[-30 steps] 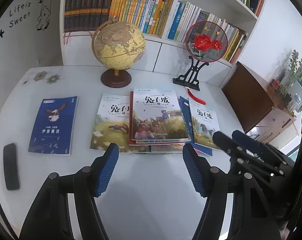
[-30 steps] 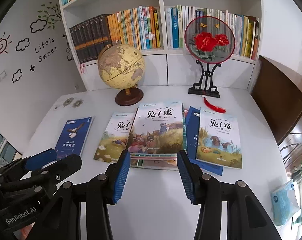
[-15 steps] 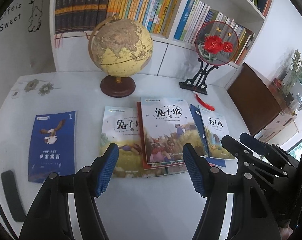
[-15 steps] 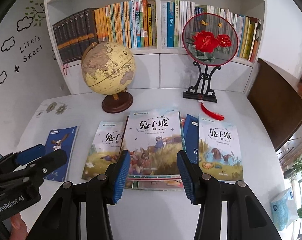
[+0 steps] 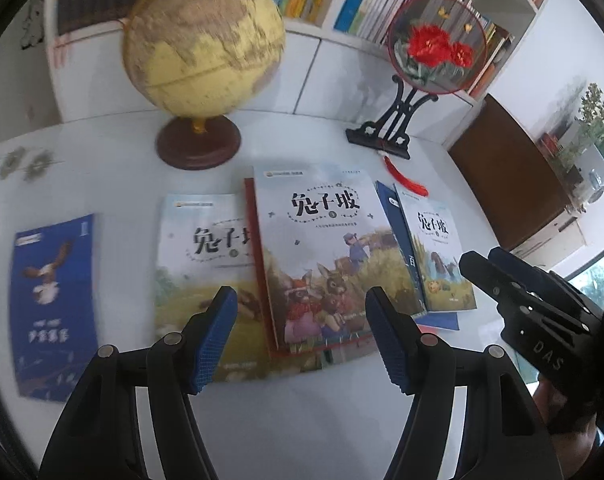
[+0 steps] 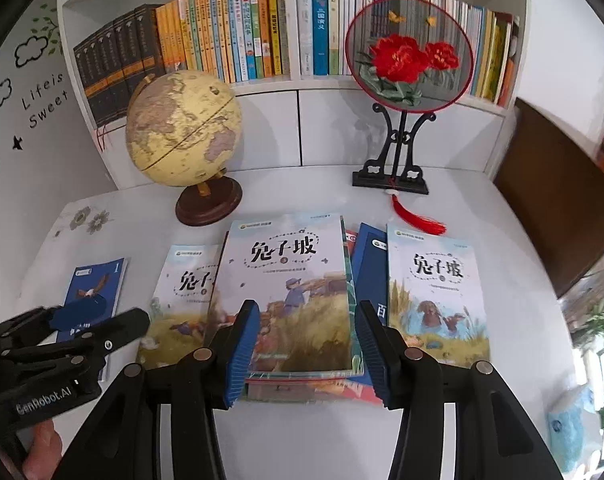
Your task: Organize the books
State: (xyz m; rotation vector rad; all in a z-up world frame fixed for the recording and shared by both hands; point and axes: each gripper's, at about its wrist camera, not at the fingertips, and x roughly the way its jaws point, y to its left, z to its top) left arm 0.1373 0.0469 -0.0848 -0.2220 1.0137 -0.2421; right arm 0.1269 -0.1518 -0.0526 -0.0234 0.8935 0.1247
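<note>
Both wrist views look down close, sharing the books and globe.

Four illustrated books overlap flat at the bench's middle; a blue book lies apart, left.

Bare table strip at 6 o'clock, before book spread. Globe blocks 11 o'clock, fan stand blocks 1 o'clock; open gap between at 12. Bookshelf closes rear. Blue book lies apart at 9 o'clock.
</note>
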